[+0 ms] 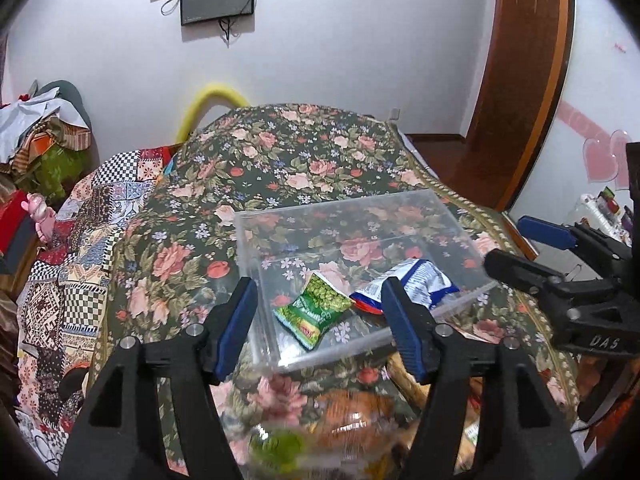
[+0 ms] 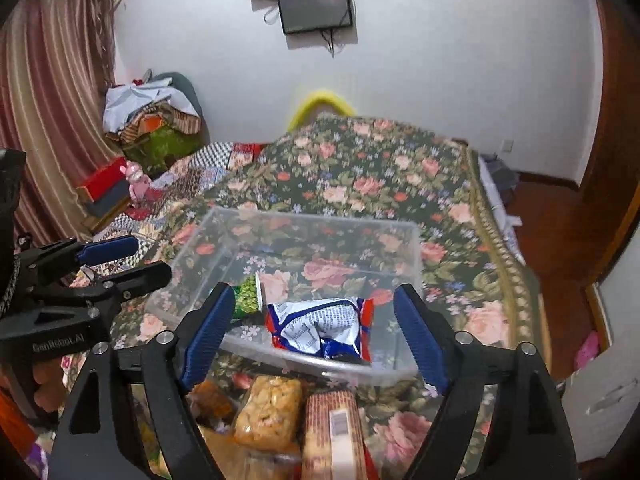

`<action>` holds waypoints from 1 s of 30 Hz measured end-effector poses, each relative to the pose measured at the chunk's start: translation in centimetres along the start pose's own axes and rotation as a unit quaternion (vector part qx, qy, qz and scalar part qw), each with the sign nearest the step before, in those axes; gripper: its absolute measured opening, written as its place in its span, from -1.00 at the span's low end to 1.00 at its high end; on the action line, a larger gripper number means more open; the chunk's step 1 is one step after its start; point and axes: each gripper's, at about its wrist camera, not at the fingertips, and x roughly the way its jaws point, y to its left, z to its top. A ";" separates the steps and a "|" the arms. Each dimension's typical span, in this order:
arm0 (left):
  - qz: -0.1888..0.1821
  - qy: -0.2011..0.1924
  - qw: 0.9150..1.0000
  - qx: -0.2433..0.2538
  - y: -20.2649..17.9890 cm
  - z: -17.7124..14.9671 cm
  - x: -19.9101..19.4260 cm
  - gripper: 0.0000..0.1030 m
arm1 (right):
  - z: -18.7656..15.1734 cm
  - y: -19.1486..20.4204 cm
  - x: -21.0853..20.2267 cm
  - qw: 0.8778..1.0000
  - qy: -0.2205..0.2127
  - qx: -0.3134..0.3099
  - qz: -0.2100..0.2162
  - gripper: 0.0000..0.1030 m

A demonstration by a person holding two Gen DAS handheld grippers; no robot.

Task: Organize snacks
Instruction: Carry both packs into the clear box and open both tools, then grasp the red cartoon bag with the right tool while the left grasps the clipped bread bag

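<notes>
A clear plastic box (image 1: 248,240) (image 2: 416,248) stands on the flowered bed cover. In it lie a green snack packet (image 1: 316,310) (image 2: 247,293) and a blue, white and red packet (image 1: 420,280) (image 2: 320,328). My left gripper (image 1: 320,320) is open and empty, just before the box's near wall. My right gripper (image 2: 316,332) is open and empty, over the box's near edge; it also shows at the right of the left wrist view (image 1: 532,248). Loose snacks lie near me: an orange packet (image 1: 352,420), a peanut bar (image 2: 268,412) and a brown packet (image 2: 332,432).
The flowered cover (image 2: 360,176) drapes a bed with a patchwork quilt (image 1: 80,248) on its left. Piled clothes (image 2: 152,120) and a curtain (image 2: 48,100) are at the left. A wooden door (image 1: 520,80) and wooden floor (image 2: 560,232) are at the right.
</notes>
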 end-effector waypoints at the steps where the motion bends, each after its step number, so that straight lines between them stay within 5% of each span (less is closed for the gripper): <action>1: 0.000 -0.001 1.000 -0.001 0.1 -0.2 -0.7 0.30 | -0.1 0.1 -0.5 1.000 -0.004 -0.003 -0.001 0.55; 14: 0.001 0.028 0.999 -0.026 1.3 -6.6 -4.6 0.41 | -4.7 -0.9 -5.9 0.999 -0.023 -0.008 -0.032 0.61; 30: 0.002 0.070 0.998 -0.006 -1.7 -14.3 -5.3 0.90 | -14.1 -1.9 -4.6 0.996 0.080 0.013 -0.030 0.69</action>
